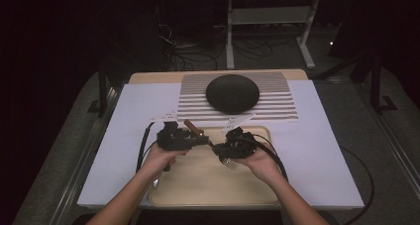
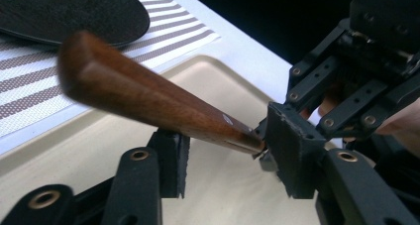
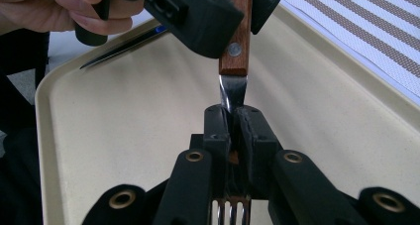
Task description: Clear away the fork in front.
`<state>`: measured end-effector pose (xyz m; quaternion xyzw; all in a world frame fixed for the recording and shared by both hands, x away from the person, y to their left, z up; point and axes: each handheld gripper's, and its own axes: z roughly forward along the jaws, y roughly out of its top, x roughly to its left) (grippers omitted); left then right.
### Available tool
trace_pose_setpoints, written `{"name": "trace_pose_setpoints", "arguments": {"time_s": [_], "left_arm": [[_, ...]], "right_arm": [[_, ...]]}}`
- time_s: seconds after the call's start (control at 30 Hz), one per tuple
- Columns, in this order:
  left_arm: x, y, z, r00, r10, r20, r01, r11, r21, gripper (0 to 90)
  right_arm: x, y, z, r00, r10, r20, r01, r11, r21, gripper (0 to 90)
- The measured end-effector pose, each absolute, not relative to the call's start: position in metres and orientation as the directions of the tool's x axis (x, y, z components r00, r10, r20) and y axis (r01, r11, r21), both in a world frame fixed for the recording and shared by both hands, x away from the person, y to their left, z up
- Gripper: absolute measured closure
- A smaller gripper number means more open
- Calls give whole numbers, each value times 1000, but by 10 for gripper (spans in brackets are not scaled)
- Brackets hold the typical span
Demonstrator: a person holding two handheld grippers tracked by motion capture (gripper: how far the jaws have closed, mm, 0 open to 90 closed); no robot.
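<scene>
The fork [image 3: 233, 93] is in the air over the tray [image 1: 208, 185], passed between the two hands: its metal neck is clamped between the shut jaws of the right hand-held gripper [image 3: 232, 117], with the tines poking out below them toward that camera, and its wooden handle [image 2: 148, 98] runs away from there toward the left hand-held gripper [image 2: 225, 153]. In the left gripper view the handle lies between that gripper's two jaws; the jaw at the right of that view sits at the metal end of the handle, while the jaw at the left of that view lies under the wood, and whether both pads already press on it I cannot tell for sure, so the grip looks partly made, not firm. Judging from this, the fork has been lifted and the handover is about midway: the left side has yet to take a sure hold, the right has yet to let go, and the fork has yet to be set down wherever it belongs. Beyond the tray, on the surface [image 1: 133, 136], lies a striped placemat [image 1: 277, 103] with a dark round plate [image 1: 233, 92] on it, well apart from the hands. A knife [image 3: 126, 44] lies on the tray near the left hand [image 1: 158, 158], close under the work but not touching the fork. Nothing stands between the fork and the placemat.
</scene>
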<state>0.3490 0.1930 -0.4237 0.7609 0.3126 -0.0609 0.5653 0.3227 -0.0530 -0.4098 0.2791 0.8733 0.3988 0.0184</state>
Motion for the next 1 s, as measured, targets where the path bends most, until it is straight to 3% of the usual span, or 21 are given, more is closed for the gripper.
{"name": "trace_pose_setpoints", "arguments": {"time_s": [0.43, 1.0], "left_arm": [[350, 192, -423, 794, 363, -487, 561, -127, 818, 721], [348, 192, -412, 812, 328, -483, 538, -99, 837, 811]], "right_arm": [[323, -46, -408, -841, 509, 181, 467, 516, 718, 816], [322, -36, -403, -845, 499, 189, 457, 493, 740, 826]]}}
